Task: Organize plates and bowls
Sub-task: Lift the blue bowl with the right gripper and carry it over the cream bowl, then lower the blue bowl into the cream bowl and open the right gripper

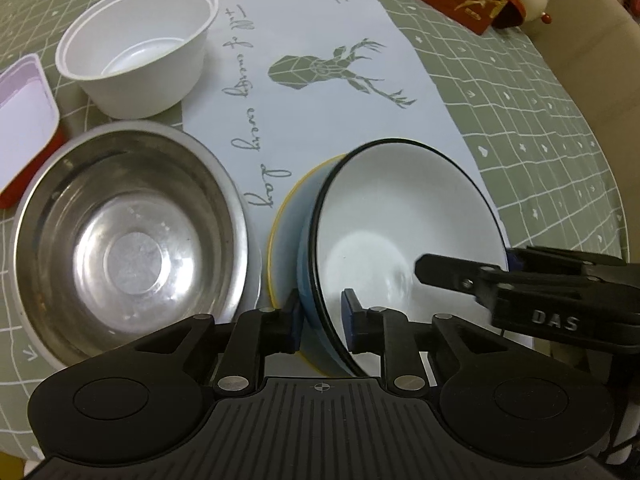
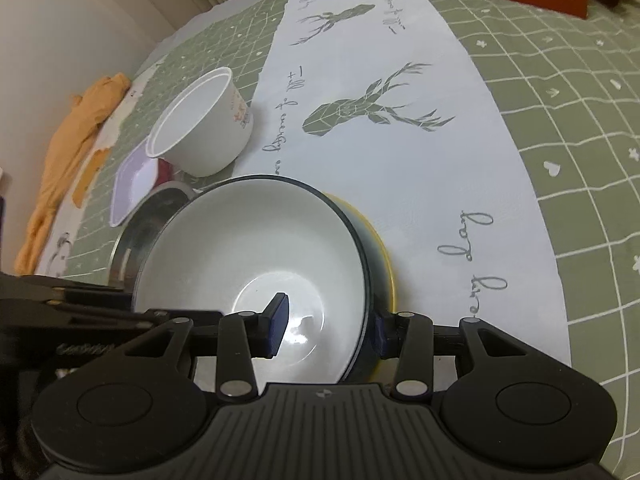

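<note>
On a green checked tablecloth (image 1: pixel 540 128) with a deer-print runner (image 1: pixel 320 92), the left gripper (image 1: pixel 322 318) clamps the tilted blue bowl (image 1: pixel 392 220) by its near rim, beside a steel bowl (image 1: pixel 132 232). Opposite, the right gripper (image 2: pixel 328 326) grips the far rim, above a yellow plate (image 2: pixel 386 256); lifting evenly should avoid slipping.

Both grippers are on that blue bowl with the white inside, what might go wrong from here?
1. The blue bowl is tilted on the yellow plate; held only at its rim, it may slip.
2. The left hand-held gripper and right hand-held gripper could pull against each other.
3. The steel bowl stands close and may get knocked.
</note>
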Demonstrator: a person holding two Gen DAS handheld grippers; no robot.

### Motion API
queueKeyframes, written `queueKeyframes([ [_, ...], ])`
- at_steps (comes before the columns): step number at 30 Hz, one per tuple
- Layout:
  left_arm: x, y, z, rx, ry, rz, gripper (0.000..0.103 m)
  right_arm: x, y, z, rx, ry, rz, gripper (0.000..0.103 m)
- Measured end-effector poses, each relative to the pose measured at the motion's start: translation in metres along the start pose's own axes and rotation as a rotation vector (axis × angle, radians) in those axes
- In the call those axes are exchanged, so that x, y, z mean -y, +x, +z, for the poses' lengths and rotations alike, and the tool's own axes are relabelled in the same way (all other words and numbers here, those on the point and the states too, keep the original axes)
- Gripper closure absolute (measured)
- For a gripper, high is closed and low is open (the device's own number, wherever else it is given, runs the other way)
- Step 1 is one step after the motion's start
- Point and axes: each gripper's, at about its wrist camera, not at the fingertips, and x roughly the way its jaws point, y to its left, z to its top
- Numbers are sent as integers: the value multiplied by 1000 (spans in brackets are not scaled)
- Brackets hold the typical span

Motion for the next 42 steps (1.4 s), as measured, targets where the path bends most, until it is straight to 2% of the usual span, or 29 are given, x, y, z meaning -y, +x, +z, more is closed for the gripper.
queueKeyframes([
  [6,-1,3,6,-6,-25,5,81,4,-1,2,0,28,15,62],
  [11,-10,3,11,-20,-65,-19,82,1,5,7,3,24,-6,62],
  [17,-6,-5,9,-42,-43,-26,78,0,7,10,5,11,-15,62],
  [33,-6,-9,8,-71,-34,-15,77,-3,5,9,-3,-14,-8,62],
  [35,-8,-10,8,-68,-35,-14,80,-3,4,9,-3,-17,-7,62],
  [42,-8,-15,10,-42,-38,-8,79,-11,-6,9,48,-63,-64,59],
])
